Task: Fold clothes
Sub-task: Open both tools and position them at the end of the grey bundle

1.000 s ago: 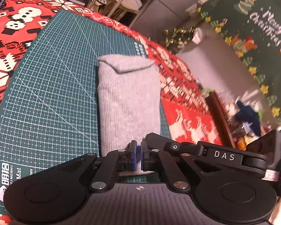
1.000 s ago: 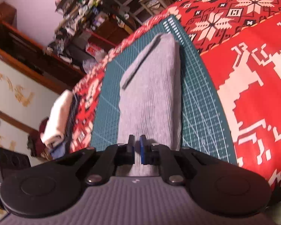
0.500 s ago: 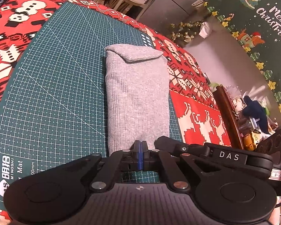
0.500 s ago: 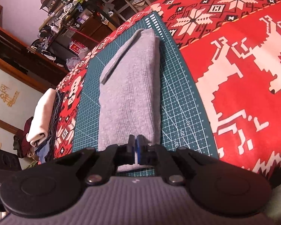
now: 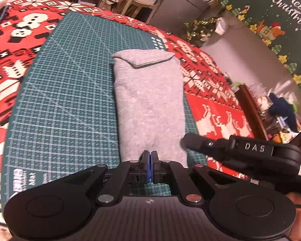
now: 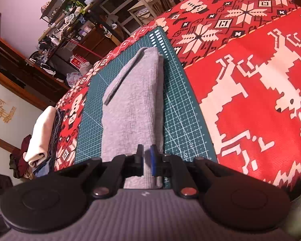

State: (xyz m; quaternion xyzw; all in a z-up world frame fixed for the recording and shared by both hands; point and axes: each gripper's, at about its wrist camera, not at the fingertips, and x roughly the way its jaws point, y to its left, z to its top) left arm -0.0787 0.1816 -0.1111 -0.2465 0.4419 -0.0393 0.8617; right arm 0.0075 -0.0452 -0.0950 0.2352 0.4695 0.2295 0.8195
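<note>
1. At the bottom centre of the left wrist view, the left gripper (image 5: 150, 165) had its two blue pads pressed together, with no cloth between them that I could see. Its tips were at the near end of the garment.
2. At the bottom centre of the right wrist view, the right gripper (image 6: 146, 160) had a small gap between its pads and the jaws were opening. Grey cloth showed through the gap, but the pads did not press on it.
3. The right gripper also appeared at the lower right of the left wrist view, a black body with the letters "DAS", just beside the near right corner of the garment.
4. The folded grey garment (image 5: 148, 104) lay as a long narrow rectangle on the green cutting mat (image 5: 66, 100), along the right side of the mat. It ran from the lower centre of the frame toward the upper centre. Its far end had a small flap folded over.
5. The mat lay on a red patterned tablecloth (image 6: 250, 92) with white reindeer and snowflakes.
6. At the left edge of the right wrist view, a stack of folded clothes (image 6: 42, 134), cream on top, lay on the table edge.
7. At the upper right of the left wrist view hung a dark green "Merry Christmas" banner (image 5: 281, 20).
</note>
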